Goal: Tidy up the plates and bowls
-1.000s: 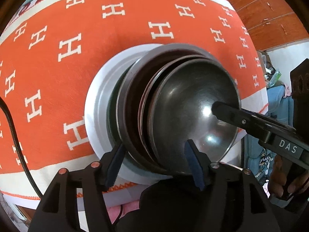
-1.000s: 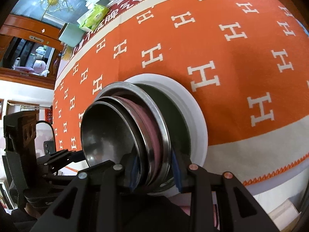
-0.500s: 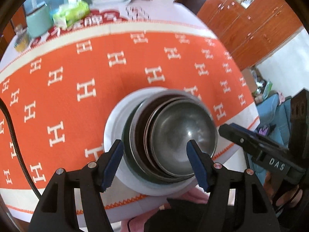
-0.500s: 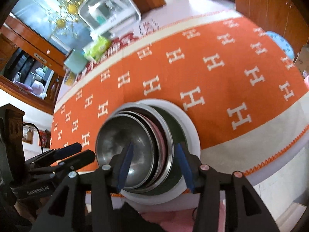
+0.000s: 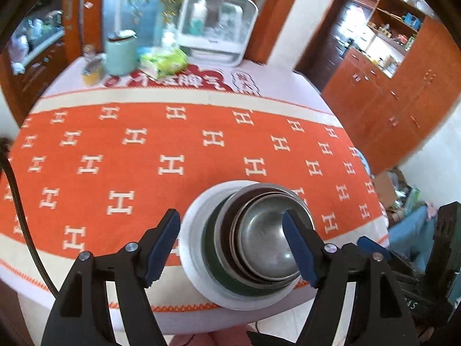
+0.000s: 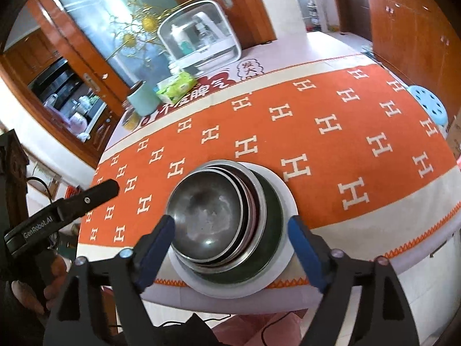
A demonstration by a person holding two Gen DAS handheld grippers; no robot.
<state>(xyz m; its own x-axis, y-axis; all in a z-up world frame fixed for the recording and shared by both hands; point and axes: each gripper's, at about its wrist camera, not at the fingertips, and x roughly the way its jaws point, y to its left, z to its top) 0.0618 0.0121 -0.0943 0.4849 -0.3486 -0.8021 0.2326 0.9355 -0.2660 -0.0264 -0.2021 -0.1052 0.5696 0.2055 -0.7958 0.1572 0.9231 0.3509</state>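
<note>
1 white plate (image 5: 193, 248), 4 nested bowls (image 5: 268, 236)

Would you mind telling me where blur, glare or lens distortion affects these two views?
Left wrist view: the far clutter is soft, the cloth bulges from the fisheye, and the top bowl stays sharp. Right wrist view: a dull glare patch sits inside that bowl, and the edges curve.

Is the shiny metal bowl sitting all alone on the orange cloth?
No, the shiny metal bowl nests on top of other dishes stacked on a white round plate.
</note>
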